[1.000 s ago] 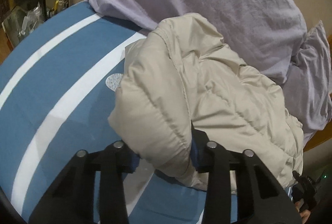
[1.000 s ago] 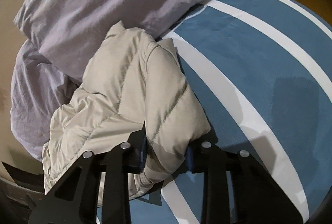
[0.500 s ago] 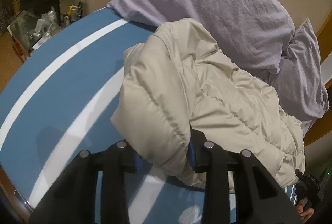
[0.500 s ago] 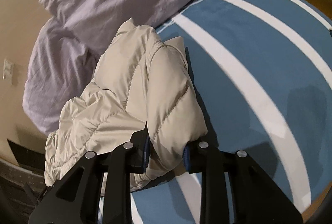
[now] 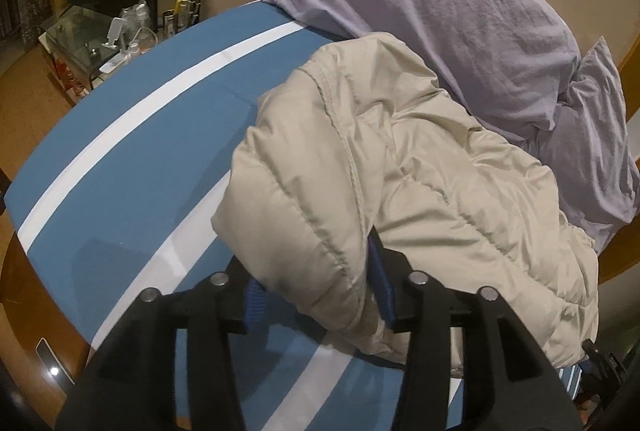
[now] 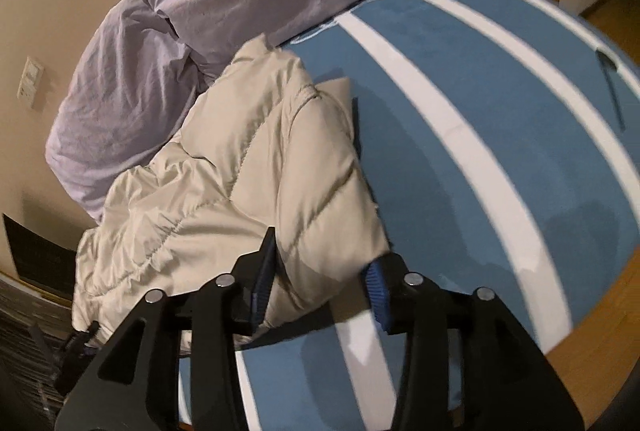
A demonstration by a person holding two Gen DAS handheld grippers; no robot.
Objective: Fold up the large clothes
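Left wrist view: the left gripper [image 5: 316,295] has its jaws clamped around a thick roll of the beige puffer jacket [image 5: 392,171], blue pads pressed into either side of the padding. The jacket is bunched in a heap on the blue-and-white striped bed cover [image 5: 132,151], with its far edge against the lilac pillows [image 5: 440,3]. A cluttered side table [image 5: 100,43] stands beyond the bed.

Right wrist view: the right gripper [image 6: 320,291] likewise has its jaws closed on a fat fold of the same jacket [image 6: 248,167], which trails off toward the near left edge of the bed. Bare striped cover [image 6: 480,111] lies to the right.

The jacket looks light, soft and springy, with a smooth shell that is probably slippery; the filling will likely puff back and undo loose folds. Gripping along quilted seams or hems, where the padding is thinner, should hold more securely than a mid-panel bulge.
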